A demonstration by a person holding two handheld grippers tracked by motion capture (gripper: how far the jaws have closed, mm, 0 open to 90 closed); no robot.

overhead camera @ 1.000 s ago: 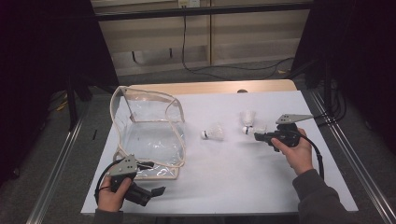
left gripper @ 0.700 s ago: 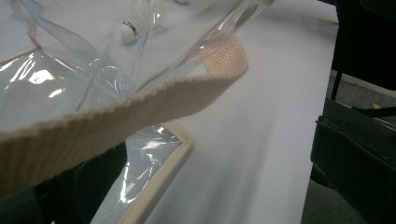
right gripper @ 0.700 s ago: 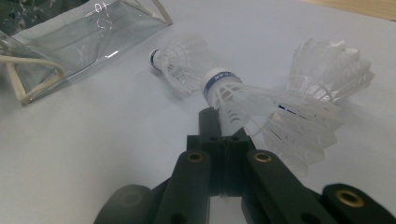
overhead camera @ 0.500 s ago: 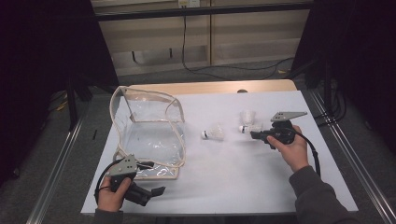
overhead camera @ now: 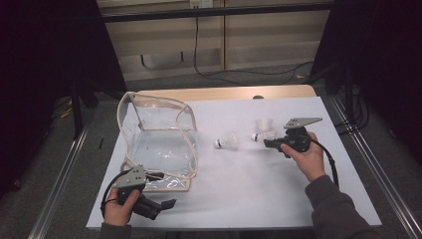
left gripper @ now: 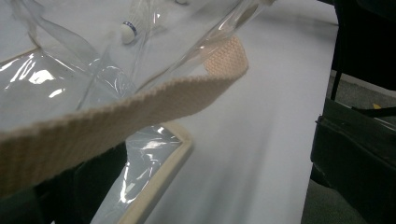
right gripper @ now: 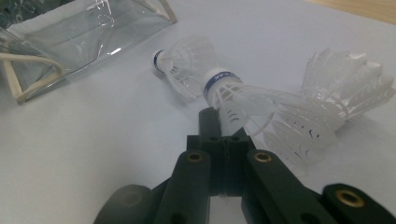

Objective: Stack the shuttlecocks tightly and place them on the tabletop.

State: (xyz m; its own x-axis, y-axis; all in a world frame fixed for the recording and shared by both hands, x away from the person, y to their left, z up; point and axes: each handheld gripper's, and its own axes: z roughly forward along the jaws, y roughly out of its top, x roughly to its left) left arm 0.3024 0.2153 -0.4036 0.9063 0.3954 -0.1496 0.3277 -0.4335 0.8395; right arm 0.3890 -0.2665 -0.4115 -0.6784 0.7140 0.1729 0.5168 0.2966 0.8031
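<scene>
White plastic feathers sit pinched in my right gripper [right gripper: 223,125]: the black jaws are pressed together on the skirt of a shuttlecock [right gripper: 261,105], just behind its white cork with the blue band. The pads meet with almost no gap showing, and the thin feather ribs are squeezed between them. In the high view, the right gripper [overhead camera: 267,142] points toward the clear bag [overhead camera: 159,144] from the right, and the clamped shuttlecock [overhead camera: 262,135] lies low over the white table cover [overhead camera: 278,194], cork end toward the bag.

A second shuttlecock [overhead camera: 228,142] lies on its side on the cover between the bag and my right gripper, apart from both. In the right gripper view the second shuttlecock [right gripper: 184,60] is just beyond the held one, its skirt overlapping the held cork from this angle; I can't tell if they touch. A third shuttlecock [overhead camera: 263,124] stands just behind the held one, on the far side from me.

My left gripper [overhead camera: 166,204] is at the bag's near corner, low on the cover. In the left gripper view a beige webbing strap [left gripper: 140,112] of the bag runs across close in front of the camera and the bag's clear plastic wall [left gripper: 70,79] is behind it. Its jaw tips are hidden by the strap, so I can't tell whether they are apart or together, or whether they grip the strap. The bag stands open at the left part of the cover, well apart from the right gripper.
</scene>
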